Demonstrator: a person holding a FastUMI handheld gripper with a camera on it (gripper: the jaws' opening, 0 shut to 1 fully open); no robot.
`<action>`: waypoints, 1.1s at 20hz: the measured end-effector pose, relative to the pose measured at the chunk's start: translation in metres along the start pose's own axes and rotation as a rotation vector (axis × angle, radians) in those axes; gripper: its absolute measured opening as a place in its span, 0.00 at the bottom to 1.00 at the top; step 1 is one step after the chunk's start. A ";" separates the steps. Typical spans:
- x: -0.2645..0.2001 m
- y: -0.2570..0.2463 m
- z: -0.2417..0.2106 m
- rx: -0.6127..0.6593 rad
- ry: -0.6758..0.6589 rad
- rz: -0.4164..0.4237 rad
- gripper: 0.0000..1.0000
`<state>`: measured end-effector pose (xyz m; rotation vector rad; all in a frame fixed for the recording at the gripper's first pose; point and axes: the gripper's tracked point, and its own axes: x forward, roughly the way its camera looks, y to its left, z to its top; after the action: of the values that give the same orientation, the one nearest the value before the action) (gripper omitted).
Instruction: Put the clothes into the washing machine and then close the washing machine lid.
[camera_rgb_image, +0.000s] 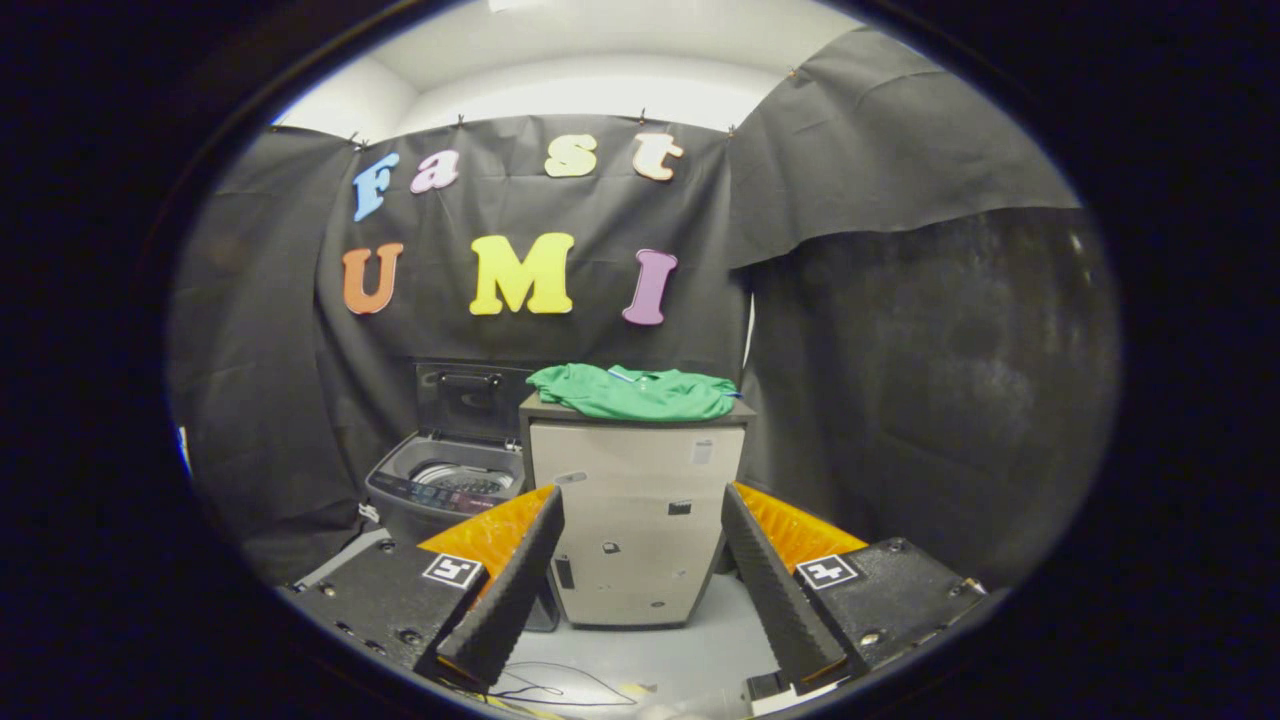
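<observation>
Cabinet (636, 520): pale, dark-topped, beyond the fingers, standing on the floor.
Washing machine (447, 487): just beside the cabinet, lid (470, 397) raised upright, drum exposed.
Clothes (634, 391): green garment lying on the cabinet top.
Gripper (640, 515): fingers spread wide, holding nothing, well short of the cabinet.

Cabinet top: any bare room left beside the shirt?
Hardly: the green shirt covers most of the cabinet top, leaving a thin strip toward the washing machine. The open tub is free. The gripper fingers stand open, well short of it.
</observation>
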<state>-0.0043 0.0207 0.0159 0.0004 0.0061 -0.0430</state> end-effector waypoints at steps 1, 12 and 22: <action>0.002 0.002 0.003 -0.002 0.004 -0.001 0.99; 0.054 0.009 0.096 -0.037 -0.046 -0.016 0.99; 0.207 0.001 0.184 0.029 -0.038 -0.001 0.99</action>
<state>0.2038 0.0129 0.1989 0.0286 -0.0323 -0.0442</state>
